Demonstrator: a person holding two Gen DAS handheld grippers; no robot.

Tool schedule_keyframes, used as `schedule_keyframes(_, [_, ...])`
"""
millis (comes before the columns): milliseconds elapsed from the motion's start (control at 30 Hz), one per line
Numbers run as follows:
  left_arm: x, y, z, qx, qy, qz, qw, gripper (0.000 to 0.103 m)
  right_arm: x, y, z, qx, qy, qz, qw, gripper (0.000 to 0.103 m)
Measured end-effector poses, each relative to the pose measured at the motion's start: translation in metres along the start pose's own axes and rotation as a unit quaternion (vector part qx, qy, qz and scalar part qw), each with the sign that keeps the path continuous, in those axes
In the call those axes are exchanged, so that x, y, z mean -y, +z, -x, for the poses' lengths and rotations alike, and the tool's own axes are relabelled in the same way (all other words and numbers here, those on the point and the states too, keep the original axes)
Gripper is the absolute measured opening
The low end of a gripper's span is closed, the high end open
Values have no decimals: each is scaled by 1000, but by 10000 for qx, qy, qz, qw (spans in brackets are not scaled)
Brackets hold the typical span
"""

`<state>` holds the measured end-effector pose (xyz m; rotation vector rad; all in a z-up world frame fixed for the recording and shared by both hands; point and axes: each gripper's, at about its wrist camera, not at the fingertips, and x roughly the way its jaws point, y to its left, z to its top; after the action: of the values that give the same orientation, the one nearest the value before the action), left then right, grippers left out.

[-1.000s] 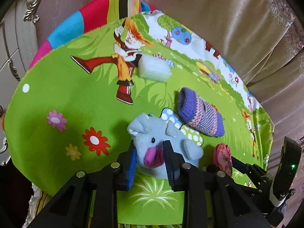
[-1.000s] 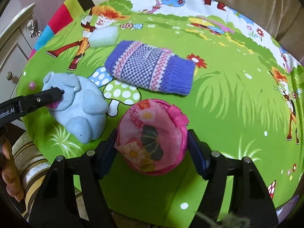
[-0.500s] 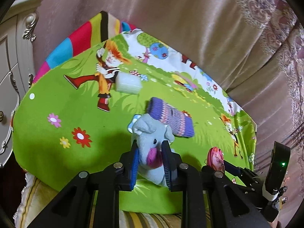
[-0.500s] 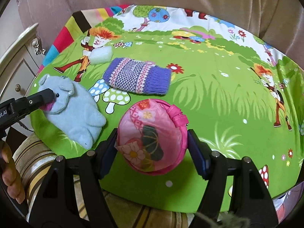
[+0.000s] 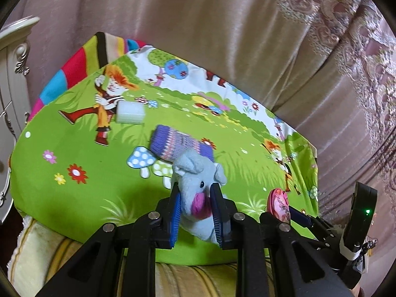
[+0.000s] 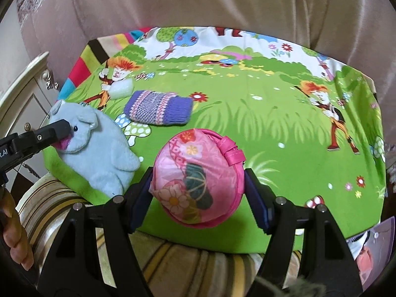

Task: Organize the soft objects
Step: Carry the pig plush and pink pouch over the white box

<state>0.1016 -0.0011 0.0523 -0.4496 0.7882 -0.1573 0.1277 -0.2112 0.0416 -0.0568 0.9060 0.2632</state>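
Observation:
My left gripper [image 5: 195,199] is shut on the pink snout of a pale blue plush elephant [image 5: 198,185], which hangs lifted above the green cartoon mat [image 5: 74,128]. In the right wrist view the same elephant [image 6: 99,148] dangles at the left from the left gripper's black finger. My right gripper [image 6: 198,180] is shut on a round pink flowered pouch [image 6: 195,175], held off the mat; the pouch [image 5: 278,203] shows edge-on in the left wrist view. A purple knitted sleeve [image 6: 159,107] and a white sponge block [image 6: 121,89] lie on the mat.
The mat covers a striped yellow cushion [image 6: 173,259]. Beige curtains [image 5: 222,24] hang close behind it. A cream carved cabinet [image 5: 12,74] stands at the left edge. A person's fingers [image 6: 14,235] show at the lower left of the right wrist view.
Both grippers have risen and drawn back from the mat, carrying the elephant and the pouch up with them. The sleeve and sponge stayed in place and look smaller and farther.

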Motion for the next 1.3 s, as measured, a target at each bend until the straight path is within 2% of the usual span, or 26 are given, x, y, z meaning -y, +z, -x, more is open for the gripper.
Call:
schedule_keyframes(400, [76,-18,-5,-207,-434,-526,9975,24,63,-30,44,260,-237,-543,9979,73])
schedule_keyframes(700, [137,-43,-10,-472,-837,-920,9911,24,123,-67,89,451,-513,-1059,9920,73])
schedule_keyframes(967, [188,-76,-18,-872,-1296,-1210,9803,24,188,-112,130,503,-1015,-1614,9804,73])
schedule_keyframes(1300, [242,-115,-23,-1450,-1889,-1512,9594,24,249,-157,167,470,-1599,-2116,9630,74])
